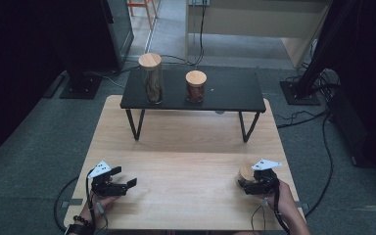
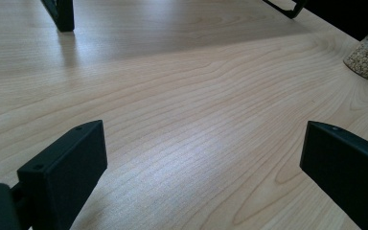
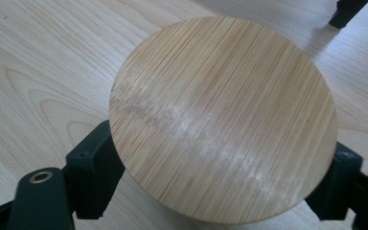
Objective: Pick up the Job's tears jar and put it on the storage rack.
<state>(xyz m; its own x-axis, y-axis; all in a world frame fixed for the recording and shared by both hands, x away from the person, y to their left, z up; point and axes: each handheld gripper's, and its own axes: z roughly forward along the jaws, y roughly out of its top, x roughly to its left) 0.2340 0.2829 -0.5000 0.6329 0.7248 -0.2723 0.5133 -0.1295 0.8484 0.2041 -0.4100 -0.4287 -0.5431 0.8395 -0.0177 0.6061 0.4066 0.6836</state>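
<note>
Right gripper [image 1: 254,186] at near right corner of desk [image 1: 186,142], jaws clamped on sides of grain jar [image 1: 246,175] (round bamboo lid [image 3: 223,120] faces camera). Left gripper [image 1: 125,185] far left of that jar, jaws wide apart over bare wood. Two lidded jars [image 1: 151,78] on black shelf [image 1: 235,93] beyond.

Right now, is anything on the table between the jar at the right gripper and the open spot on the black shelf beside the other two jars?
Nothing visible. The jar sits between the right gripper's jaws at the near right. The wooden table toward the black shelf is bare, and the shelf's right end is free. The shelf is raised, so the jar must be lifted over its front edge.
</note>
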